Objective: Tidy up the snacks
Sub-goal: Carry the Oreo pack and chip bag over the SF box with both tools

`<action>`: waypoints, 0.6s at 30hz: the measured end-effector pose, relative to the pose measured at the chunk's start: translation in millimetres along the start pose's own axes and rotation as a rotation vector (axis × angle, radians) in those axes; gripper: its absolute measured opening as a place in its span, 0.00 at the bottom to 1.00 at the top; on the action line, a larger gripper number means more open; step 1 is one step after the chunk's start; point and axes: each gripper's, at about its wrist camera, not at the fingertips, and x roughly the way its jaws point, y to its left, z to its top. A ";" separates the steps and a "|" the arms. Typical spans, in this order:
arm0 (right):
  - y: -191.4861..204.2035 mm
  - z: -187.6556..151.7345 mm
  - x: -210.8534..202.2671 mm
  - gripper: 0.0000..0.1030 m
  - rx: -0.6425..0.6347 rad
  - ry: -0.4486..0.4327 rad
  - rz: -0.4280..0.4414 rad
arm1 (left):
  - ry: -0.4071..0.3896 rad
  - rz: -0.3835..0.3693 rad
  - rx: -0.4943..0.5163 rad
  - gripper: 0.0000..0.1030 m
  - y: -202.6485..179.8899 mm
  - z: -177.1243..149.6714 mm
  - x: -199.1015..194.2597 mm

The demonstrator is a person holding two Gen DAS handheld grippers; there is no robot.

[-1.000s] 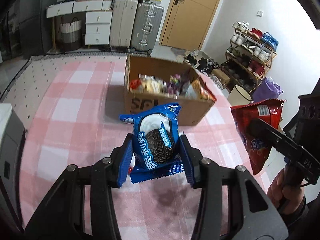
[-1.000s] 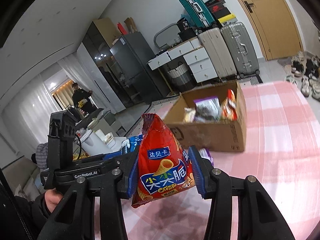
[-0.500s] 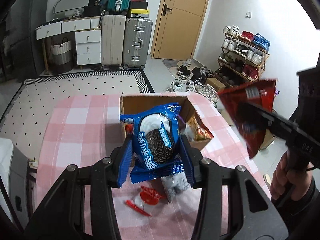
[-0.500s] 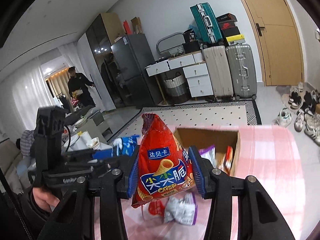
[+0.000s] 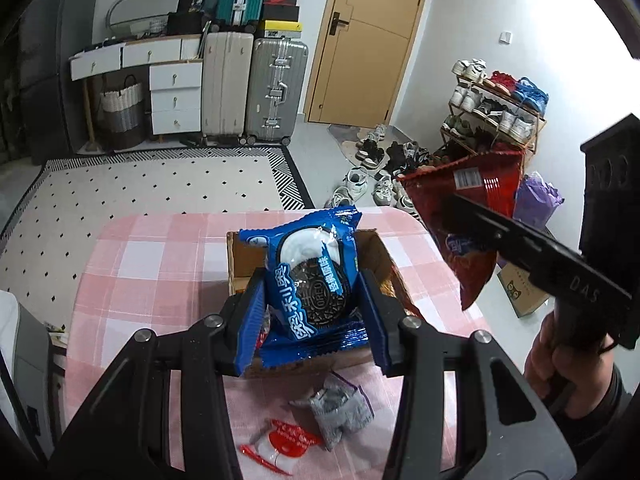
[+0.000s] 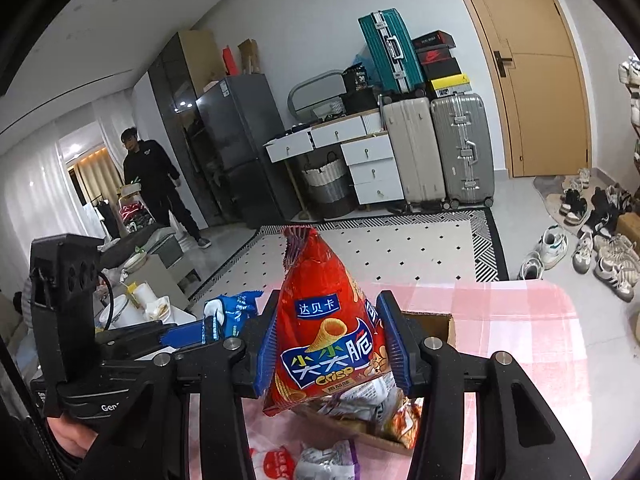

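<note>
The left claw [image 5: 312, 304] is clamped on a blue Oreo packet [image 5: 310, 280], its blue pads [image 5: 250, 320] pressing the packet's 2 sides; the packet stands upright and is carried in the air over the near wall of the cardboard box [image 5: 240, 256], which sits on the pink-checked worktop [image 5: 152, 264]. In front of the box, 2 loose snacks lie on the worktop: a small red-and-white packet [image 5: 286, 442] and, just beside it, a crumpled grey wrapper [image 5: 342, 410]. To the right, the right claw [image 6: 334, 350] is closed on a red bag of cone crisps [image 6: 330, 332], gripped low on its body so that the sealed top points upward; in its own view the bag hangs above the box's open mouth, where several wrappers already lie. A hand [image 5: 560, 356] holds the right tool's handle. The step in hand appears to be delivery of both snacks into the box. To do it well, each packet should be brought fully past the rim and lowered close to the contents before the pads part, since a release from height or over the wall could send a light, puffy bag onto the worktop. The 2 claws stand near each other, so releasing 1 at a time would avoid a clash. The 2 loose snacks remain to be collected.
</note>
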 end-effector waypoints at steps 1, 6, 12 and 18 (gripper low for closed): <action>-3.6 0.4 6.4 0.45 0.009 0.008 0.000 | 0.005 0.006 -0.004 0.41 1.4 1.6 6.5; -21.2 -0.9 40.6 0.45 0.066 0.032 -0.015 | 0.052 0.018 -0.015 0.41 7.3 2.7 47.5; -33.0 -7.2 82.1 0.45 0.089 0.067 -0.046 | 0.109 0.003 -0.039 0.41 19.6 -8.5 94.6; -40.8 -17.7 122.0 0.45 0.126 0.131 -0.045 | 0.152 -0.021 -0.035 0.41 26.3 -16.1 129.4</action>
